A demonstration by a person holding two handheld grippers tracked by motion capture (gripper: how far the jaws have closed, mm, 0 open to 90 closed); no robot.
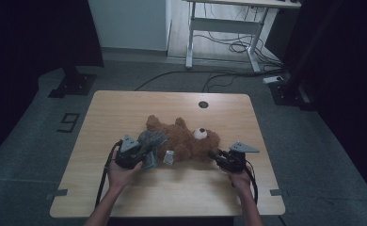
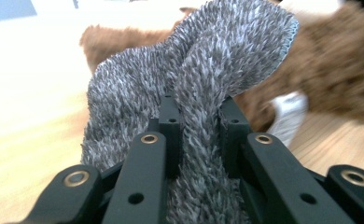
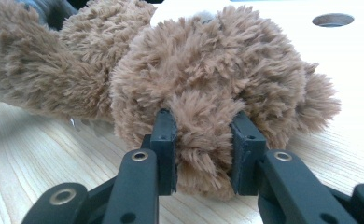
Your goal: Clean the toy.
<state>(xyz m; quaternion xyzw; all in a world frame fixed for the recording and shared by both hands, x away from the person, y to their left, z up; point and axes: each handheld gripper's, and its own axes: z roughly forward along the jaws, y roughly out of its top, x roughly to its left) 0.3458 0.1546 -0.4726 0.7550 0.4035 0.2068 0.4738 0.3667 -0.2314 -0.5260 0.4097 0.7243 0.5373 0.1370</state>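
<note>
Clearly the work in hand is getting a grey fuzzy garment (image 1: 149,141) onto or off a brown teddy bear (image 1: 184,141) that lies on its back across the middle of the counter (image 1: 125,106), head toward the person's right. The left tongs (image 1: 146,153) are clamped on a fold of the grey fabric (image 2: 203,154), which bunches up thick between the jaws and drapes over the bear's lower body. The right tongs (image 1: 215,155) are pinched on a tuft of the bear's head (image 3: 203,135), low by the counter, and seem to serve as the anchor.

To do this step well, I judge the right grip should stay low and steady so the bear does not slide, while the left draws the cloth along the line of the body, not upward, which would lift the toy. The fold held is bulky; a pull that is slow and even should keep it from slipping out. A white tag (image 1: 168,157) near the bear's side could snag, so watch it.
</note>
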